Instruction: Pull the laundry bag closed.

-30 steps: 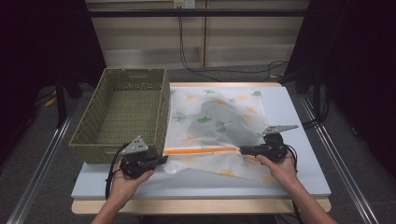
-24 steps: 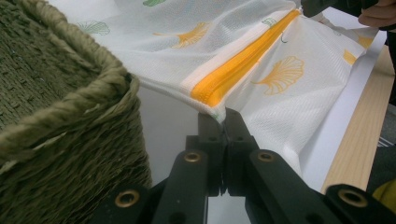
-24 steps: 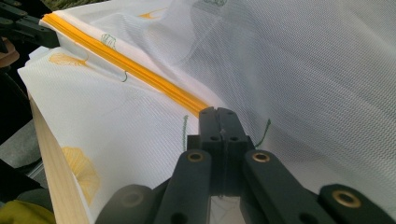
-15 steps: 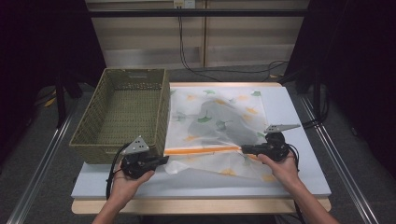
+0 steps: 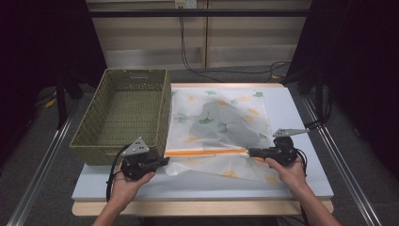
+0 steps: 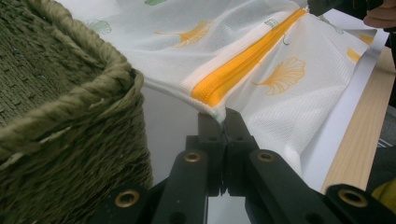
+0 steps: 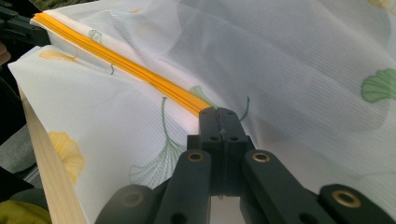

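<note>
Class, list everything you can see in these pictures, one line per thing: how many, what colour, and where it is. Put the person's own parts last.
Mesh bag: one, white with green and yellow leaf prints, flat on the table's middle, something grey inside.
Zip: one, orange, along the bag's near edge, stretched between the grippers.
Basket: one, olive woven, left of the bag.
Table: one, pale top with wooden front edge.
Cables: several, black, on the floor behind the table.
Left hand-held gripper: one, black, shut on the zip's left end.
Right hand-held gripper: one, black, shut on the zip's right end.
Hands: two, at the near edge.
</note>
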Available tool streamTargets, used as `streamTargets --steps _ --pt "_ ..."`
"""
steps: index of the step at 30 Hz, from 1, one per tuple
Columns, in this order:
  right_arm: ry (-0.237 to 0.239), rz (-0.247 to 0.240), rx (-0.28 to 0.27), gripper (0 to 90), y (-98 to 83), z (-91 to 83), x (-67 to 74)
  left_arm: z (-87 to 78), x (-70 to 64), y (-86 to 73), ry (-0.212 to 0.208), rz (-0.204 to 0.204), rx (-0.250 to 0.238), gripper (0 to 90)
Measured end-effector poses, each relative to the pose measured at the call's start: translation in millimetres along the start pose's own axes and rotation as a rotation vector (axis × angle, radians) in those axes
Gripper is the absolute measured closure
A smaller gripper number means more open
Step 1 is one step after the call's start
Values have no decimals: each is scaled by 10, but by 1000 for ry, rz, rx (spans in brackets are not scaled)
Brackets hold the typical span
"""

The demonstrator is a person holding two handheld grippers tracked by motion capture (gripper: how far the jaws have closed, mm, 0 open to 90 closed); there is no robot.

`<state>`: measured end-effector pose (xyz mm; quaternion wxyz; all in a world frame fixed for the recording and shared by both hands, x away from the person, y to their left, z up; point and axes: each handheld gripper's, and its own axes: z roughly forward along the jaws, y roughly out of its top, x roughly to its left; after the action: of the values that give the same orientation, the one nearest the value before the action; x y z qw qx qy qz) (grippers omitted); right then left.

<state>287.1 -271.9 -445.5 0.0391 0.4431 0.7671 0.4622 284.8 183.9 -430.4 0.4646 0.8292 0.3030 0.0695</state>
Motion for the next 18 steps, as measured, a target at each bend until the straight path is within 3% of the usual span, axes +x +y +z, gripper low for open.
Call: streamTargets --steps 18 --pt "-23 19 -8 900 -49 -63 -62 -5 -2 -13 1 -15 -3 883"
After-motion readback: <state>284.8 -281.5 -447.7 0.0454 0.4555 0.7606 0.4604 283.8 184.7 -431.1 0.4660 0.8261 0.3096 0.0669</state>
